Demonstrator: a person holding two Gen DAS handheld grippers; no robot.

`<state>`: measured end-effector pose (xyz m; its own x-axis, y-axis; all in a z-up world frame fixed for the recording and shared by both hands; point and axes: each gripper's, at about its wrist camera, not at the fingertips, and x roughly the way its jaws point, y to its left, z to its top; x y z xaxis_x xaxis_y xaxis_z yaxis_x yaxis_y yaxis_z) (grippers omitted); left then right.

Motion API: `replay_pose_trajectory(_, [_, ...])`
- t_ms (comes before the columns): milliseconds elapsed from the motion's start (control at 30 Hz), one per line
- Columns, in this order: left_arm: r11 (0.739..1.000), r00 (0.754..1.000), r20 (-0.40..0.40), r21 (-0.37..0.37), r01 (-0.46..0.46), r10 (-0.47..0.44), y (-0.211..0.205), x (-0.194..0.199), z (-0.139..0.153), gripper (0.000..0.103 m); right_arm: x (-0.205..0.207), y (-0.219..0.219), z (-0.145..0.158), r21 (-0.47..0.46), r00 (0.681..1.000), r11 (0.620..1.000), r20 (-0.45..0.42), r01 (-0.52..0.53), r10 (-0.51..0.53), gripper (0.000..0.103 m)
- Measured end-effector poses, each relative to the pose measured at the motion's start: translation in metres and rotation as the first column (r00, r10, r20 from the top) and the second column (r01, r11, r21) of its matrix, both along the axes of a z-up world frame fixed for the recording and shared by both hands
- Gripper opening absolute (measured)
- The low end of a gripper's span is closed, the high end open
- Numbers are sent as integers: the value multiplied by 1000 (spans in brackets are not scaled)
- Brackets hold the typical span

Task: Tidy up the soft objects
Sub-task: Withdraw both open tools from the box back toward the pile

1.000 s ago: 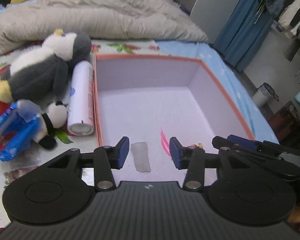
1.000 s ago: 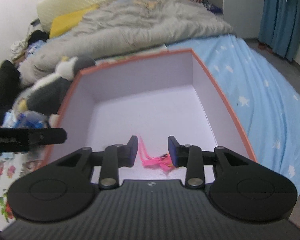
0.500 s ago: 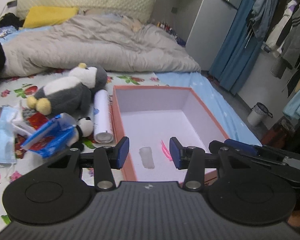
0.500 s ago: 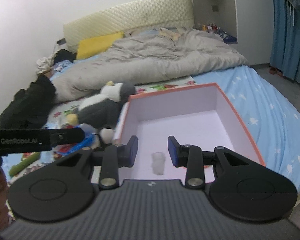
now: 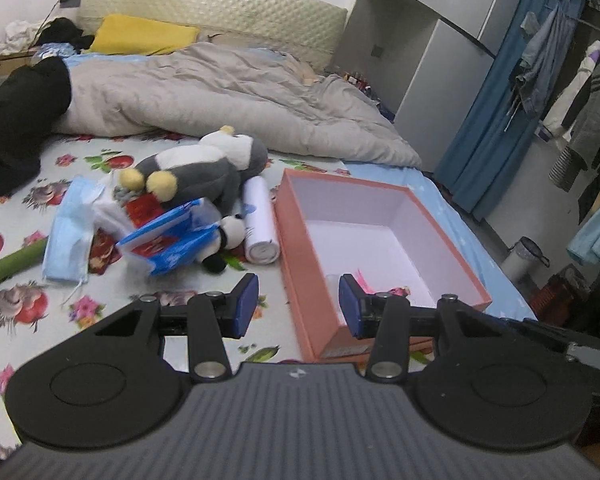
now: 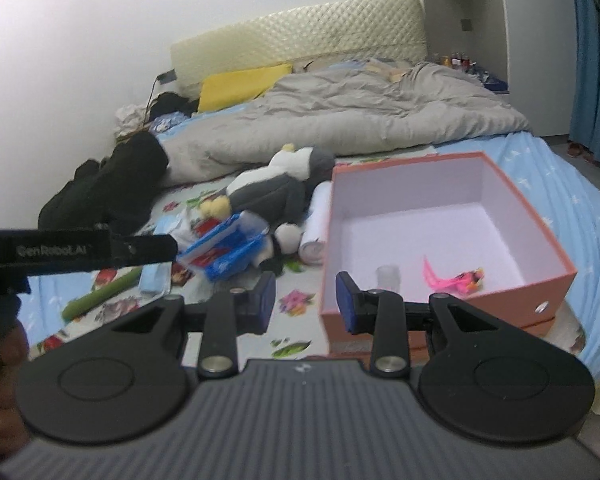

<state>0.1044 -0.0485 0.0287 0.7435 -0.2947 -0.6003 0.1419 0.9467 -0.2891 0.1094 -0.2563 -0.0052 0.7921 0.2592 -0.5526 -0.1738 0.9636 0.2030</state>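
Both of your claws hang above the bed with jaws apart and nothing between them: the left claw [image 5: 299, 299] and the right claw [image 6: 305, 296]. One orange box [image 6: 452, 298] sits open on the bed. Inside it lie two things: one pink toy [image 6: 456, 278] and one small clear cup [image 6: 387, 274]. Left of the box you have two plush toys, one grey penguin [image 5: 198, 170] and one small panda [image 5: 228, 240], with one white tube [image 5: 259, 222] just beside the box wall.

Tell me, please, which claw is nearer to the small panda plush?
Left. The left claw hangs just short of the small panda plush; the right claw sits farther off, beside the orange box.
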Motion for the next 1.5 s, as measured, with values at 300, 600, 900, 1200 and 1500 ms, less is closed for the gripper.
replay_pose_trajectory(300, [999, 999, -15, 32, -29, 29, 41, -27, -25, 51, -25, 31, -31, 30, 999, 999, -20, -24, 25, 36])
replay_pose_trajectory(600, [997, 998, -21, 38, -60, 61, 58, -57, -52, 55, -49, 52, -52, 44, 998, 997, -6, -60, 61, 36])
replay_pose_trajectory(900, [992, 991, -44, 41, -121, 123, 68, -80, -66, 57, -63, 62, -64, 27, 994, 993, -15, -112, 113, 36])
replay_pose_trajectory(1200, [991, 988, -74, 35, -133, 135, 77, -55, -86, 62, -46, 73, -79, -8, 991, 992, -44, -124, 123, 36])
replay_pose_trajectory(1500, [991, 985, -111, 52, -127, 132, 88, -5, -112, 64, -9, 92, -102, -57, 987, 987, -71, -149, 145, 36])
